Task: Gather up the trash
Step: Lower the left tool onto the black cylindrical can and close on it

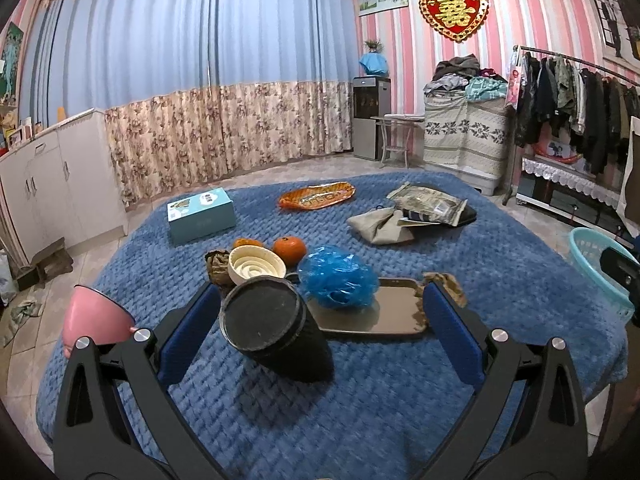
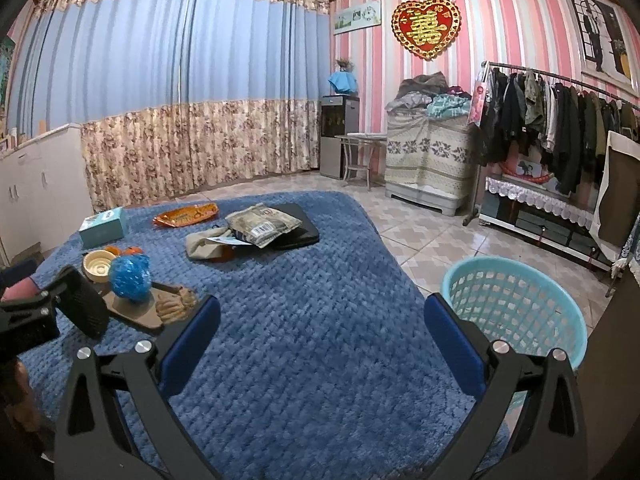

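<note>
A blue quilted blanket covers the near surface, with a black ribbed cup, a crumpled blue plastic bag on a brown tray, a cream bowl and an orange fruit; farther off lie an orange snack wrapper and a pale teal box, a turquoise lattice basket at right, blue curtains with floral hems and pink-striped wallpaper beyond
</note>
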### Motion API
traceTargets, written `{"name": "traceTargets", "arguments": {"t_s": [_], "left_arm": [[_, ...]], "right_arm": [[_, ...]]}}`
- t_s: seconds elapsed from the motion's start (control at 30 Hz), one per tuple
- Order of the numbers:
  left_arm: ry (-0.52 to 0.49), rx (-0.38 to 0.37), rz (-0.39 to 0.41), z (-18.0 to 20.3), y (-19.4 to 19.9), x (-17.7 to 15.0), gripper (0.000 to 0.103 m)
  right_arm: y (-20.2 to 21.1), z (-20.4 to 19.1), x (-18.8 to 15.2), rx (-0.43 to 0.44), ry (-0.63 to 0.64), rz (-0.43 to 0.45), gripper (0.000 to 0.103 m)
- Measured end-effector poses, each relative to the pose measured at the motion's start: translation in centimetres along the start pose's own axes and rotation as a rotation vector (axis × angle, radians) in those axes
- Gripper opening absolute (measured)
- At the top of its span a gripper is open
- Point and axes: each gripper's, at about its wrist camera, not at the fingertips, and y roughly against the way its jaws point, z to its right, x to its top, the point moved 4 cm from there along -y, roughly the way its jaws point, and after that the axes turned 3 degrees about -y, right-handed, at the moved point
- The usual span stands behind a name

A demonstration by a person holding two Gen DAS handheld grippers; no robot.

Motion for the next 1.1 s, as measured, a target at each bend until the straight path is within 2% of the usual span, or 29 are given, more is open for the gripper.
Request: {"name": "traceTargets", "arguments": {"t_s": [0.3,0.47,0.63,0.7,0.77,0.87,1.1], "left_arm": [[-0.03,-0.002,-0.071,-1.8,-3.3,-1.0,0.098],[-0.013,-0.024,-0.088,-2.6,-4.9,-1.4,0.098],[-0.002,-0.062,-0.096,-3.0,-5.8,-1.5,0.097],[-0.016,-0.058,-0.093,-2.9,-5.9,-1.4,0.094],[-0.03,-0.065,-0.099,-2.8,-6.3,-1.4,0.077],[-0.03,-0.081,-0.105,-3.0,-6.7,-1.3,0.063],[-0.035,-0.083,-0.074,-3.7,-5.9,-0.9,0.061]], "right_arm": [[-1.8,0.0,-0.4,-0.017,-0.007,-0.048,0.099],[-2.3,-1.5,0.1,-0.005,0.041,-0.05,0.099],[-1.8,-3.3,1.1,-0.042,0.126,-0.015,0.099],[-1.4,-3.8,1.4,-0.058,0.13,0.007,0.099],[-1.5,-4.3,1.6,-0.062,0.116,-0.001,0.099],[-2.2,-4.5,1.5,-0.029,0.081,-0.042,0.099],[-3.4,-4.7,0.6,0.006,-0.001,-0.111,0.099]]}}
